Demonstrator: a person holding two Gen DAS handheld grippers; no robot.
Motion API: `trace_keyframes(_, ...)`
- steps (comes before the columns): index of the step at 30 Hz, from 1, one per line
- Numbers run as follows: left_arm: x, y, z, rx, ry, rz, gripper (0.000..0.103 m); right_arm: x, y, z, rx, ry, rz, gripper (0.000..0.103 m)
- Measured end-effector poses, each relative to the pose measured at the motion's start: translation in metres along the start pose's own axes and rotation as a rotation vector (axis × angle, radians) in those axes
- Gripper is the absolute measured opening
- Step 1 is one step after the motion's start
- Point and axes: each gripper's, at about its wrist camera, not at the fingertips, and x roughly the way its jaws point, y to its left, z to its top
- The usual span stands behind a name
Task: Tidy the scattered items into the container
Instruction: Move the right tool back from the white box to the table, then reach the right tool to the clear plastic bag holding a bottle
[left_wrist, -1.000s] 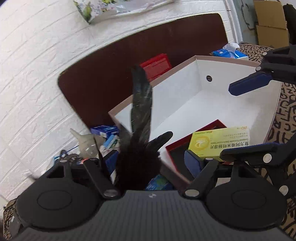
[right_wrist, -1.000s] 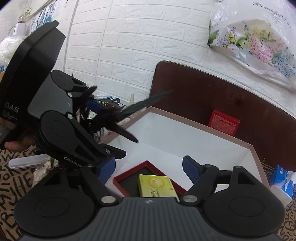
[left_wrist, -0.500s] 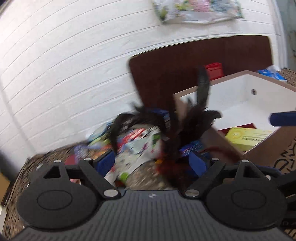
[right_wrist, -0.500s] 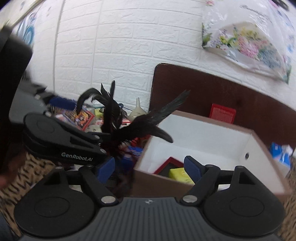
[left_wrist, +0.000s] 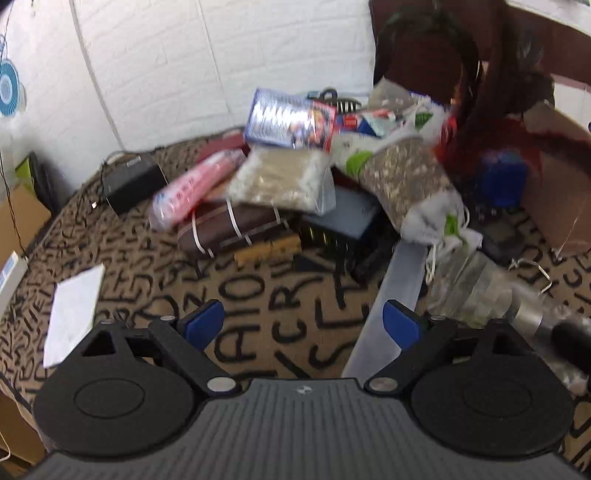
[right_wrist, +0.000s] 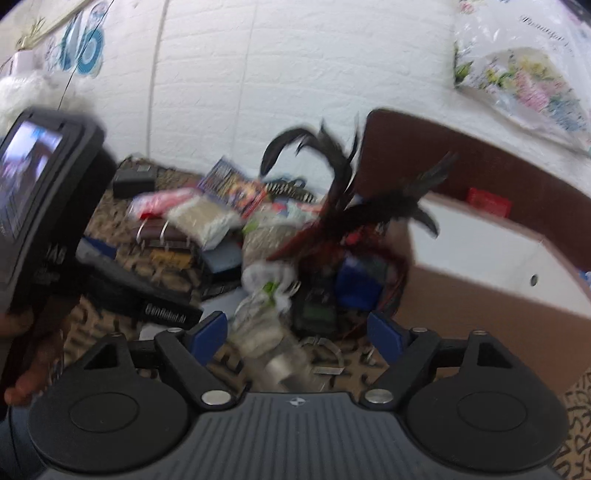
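My left gripper (left_wrist: 303, 321) hangs over the patterned cloth with its jaws opening and nothing between them. Ahead lies a pile: a shiny blue packet (left_wrist: 288, 118), a pink packet (left_wrist: 195, 184), a clear bag of grains (left_wrist: 284, 181) and a strapped brown bundle (left_wrist: 229, 225). A black and red feather bunch (left_wrist: 491, 96) (right_wrist: 369, 214), blurred, stands by the cardboard box's outer wall (right_wrist: 480, 302), clear of both grippers. My right gripper (right_wrist: 295, 330) is open and empty above a crumpled clear bottle (right_wrist: 266, 343).
A mesh bag (left_wrist: 402, 177), a grey strip (left_wrist: 395, 299) and a small blue box (left_wrist: 502, 177) crowd the ground left of the box. A black adapter (left_wrist: 133, 181) and a white paper (left_wrist: 74, 310) lie farther left. A white brick wall stands behind.
Both grippers swung left from above the box to the pile. The feather bunch, between the left fingers a second ago, is now free beside the box. The left jaws have widened.
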Motion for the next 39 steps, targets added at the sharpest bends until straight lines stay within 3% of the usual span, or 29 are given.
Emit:
trace_keyframes(12,-0.005,-0.036,0.012,0.013,0.009,0.033,0.096,0.039,-0.007,-0.029,0.014,0.128,0.065,0.071)
trace_keyframes(18,0.005,-0.017,-0.001,0.000,0.043,0.073,0.096,0.045,-0.009,-0.039,-0.023,0.152,0.103,0.071)
trace_keyframes(19,0.008,-0.011,-0.003,-0.005,0.056,0.084,0.096,0.046,-0.010,-0.039,-0.029,0.149,0.118,0.067)
trace_keyframes(22,0.014,0.009,-0.012,-0.041,0.079,0.076,0.097,0.050,-0.009,-0.039,-0.064,0.128,0.214,0.050)
trace_keyframes(27,0.007,0.022,-0.019,-0.018,0.051,0.116,0.098,0.045,0.016,-0.032,-0.297,0.100,0.374,0.045)
trace_keyframes(29,0.006,0.027,-0.021,-0.019,0.051,0.133,0.097,0.040,0.025,-0.031,-0.393,0.065,0.494,0.044)
trace_keyframes(30,0.006,0.031,-0.022,-0.025,0.050,0.124,0.097,0.040,0.027,-0.032,-0.422,0.060,0.512,0.043)
trace_keyframes(36,0.010,0.045,-0.021,-0.059,0.067,0.101,0.097,0.026,0.028,-0.029,-0.377,0.052,0.399,0.046)
trace_keyframes(39,0.010,0.040,-0.021,-0.039,0.062,0.097,0.097,0.011,0.028,-0.036,-0.374,0.068,0.352,0.060)
